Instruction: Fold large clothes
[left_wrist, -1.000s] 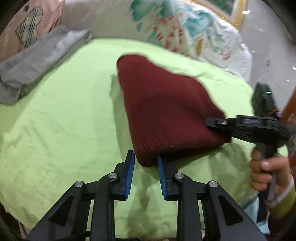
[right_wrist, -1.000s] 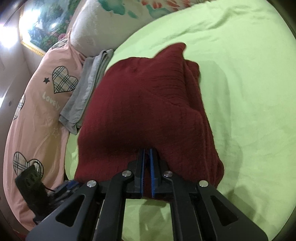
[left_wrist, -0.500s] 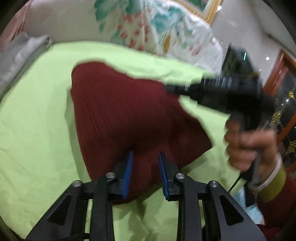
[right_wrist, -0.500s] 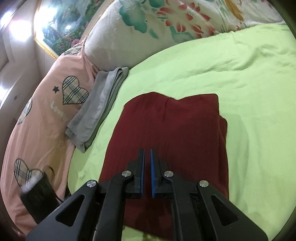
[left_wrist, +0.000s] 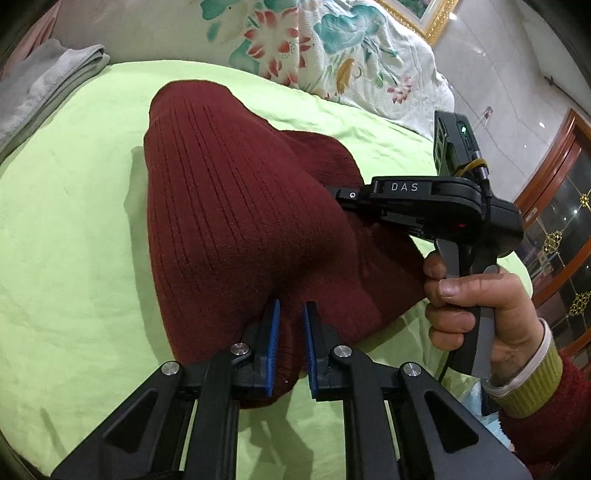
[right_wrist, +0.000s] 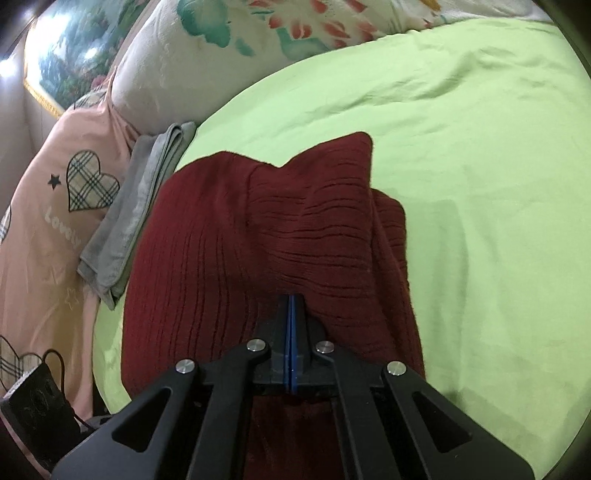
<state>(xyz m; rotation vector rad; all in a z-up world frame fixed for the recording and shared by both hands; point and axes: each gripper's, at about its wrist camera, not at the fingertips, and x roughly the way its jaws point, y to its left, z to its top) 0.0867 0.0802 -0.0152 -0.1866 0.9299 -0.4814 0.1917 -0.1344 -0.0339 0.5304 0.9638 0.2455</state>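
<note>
Maroon ribbed sweater (left_wrist: 236, 221), folded thick, lies on the green sheet (left_wrist: 74, 240), long axis running from both grippers toward the floral pillow (left_wrist: 332, 55). Left gripper (left_wrist: 290, 347) straddles its near edge, jaws parted; right gripper (right_wrist: 291, 332) is clenched on knit. Lifting unevenly could spill the layers.

Lime-green bedsheet (right_wrist: 480, 155) underneath. Folded grey cloth (right_wrist: 136, 210) at its edge, beside white floral-print quilt (left_wrist: 332, 48) and pink heart-patterned duvet (right_wrist: 48, 229). Gold-framed painting (right_wrist: 70, 55) behind; wooden glass-door cabinet (left_wrist: 565, 206) at right.
</note>
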